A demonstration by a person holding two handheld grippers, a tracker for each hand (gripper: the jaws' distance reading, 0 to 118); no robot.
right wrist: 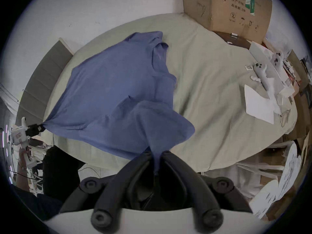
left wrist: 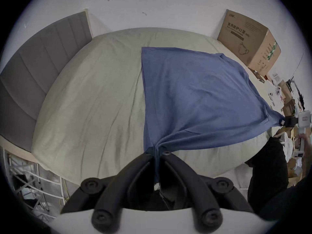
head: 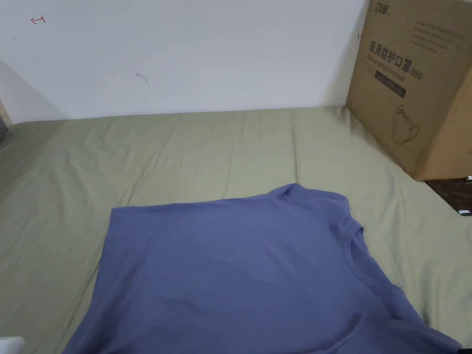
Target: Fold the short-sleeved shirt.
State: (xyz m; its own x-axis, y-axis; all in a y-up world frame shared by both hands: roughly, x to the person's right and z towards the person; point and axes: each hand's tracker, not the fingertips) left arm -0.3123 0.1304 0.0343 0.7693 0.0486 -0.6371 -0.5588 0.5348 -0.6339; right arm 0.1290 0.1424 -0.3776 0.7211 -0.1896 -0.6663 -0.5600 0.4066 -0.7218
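We have the blue short-sleeved shirt (head: 239, 272) spread over the near half of the bed (head: 184, 147), lying on the olive-green sheet (left wrist: 94, 94). Its hem side is toward the headboard end and its collar side toward the box. The far part lies flat on the sheet; the near edge is lifted and stretched between our two tools.

Left hand-held gripper (left wrist: 156, 150): jaws pressed together on a bunched corner of the shirt at the hem end. The cloth runs down between the two black jaws, and folds fan out from the pinch. It also appears in the right gripper view, at the left edge, with the fabric drawn to a point in it.

Right hand-held gripper (right wrist: 156, 152): jaws closed on gathered fabric at the sleeve and shoulder end. A loose flap of the sleeve (right wrist: 162, 119) hangs above the pinch. In the left gripper view it sits at the far right with the shirt pulled taut into it.

The collar opening (head: 352, 235) faces the box side. The far sleeve is rumpled near the neckline (right wrist: 158, 52).

A cardboard box (head: 415, 78) stands on the bed's far right corner against the white wall (head: 184, 50), apart from the shirt. A grey padded headboard (left wrist: 38, 63) is on the left side of the bed. White controllers (right wrist: 263, 73) and paper sheets (right wrist: 258, 106) lie on the sheet at the right, well apart from the shirt.

The head view shows the flat part of the shirt.
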